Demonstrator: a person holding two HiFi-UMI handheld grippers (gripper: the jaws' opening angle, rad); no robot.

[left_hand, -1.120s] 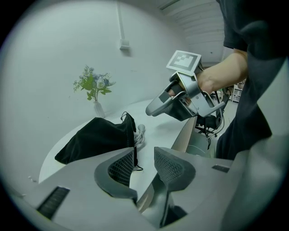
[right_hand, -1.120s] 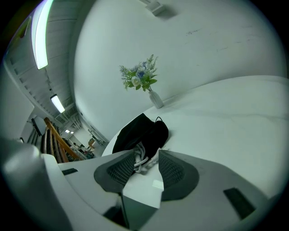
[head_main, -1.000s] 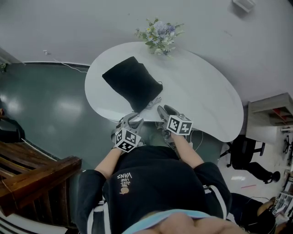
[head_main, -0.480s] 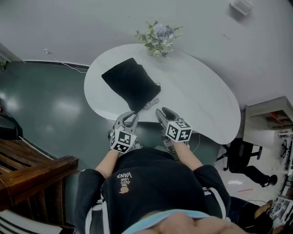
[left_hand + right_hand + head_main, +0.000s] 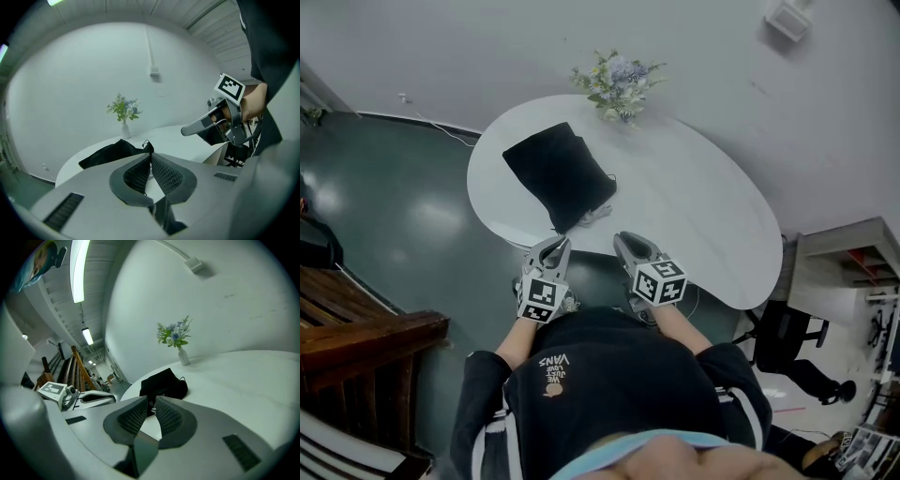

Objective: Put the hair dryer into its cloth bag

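Backed away from bag; just closing, both empty: tips pressed together on left gripper, narrowly apart on right gripper.

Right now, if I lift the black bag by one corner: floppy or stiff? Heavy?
Probably floppy: the bag looks like soft, creased cloth. Likely heavyish and lopsided, since it bulges as if filled. Unlikely to roll; it sprawls wide on the table.
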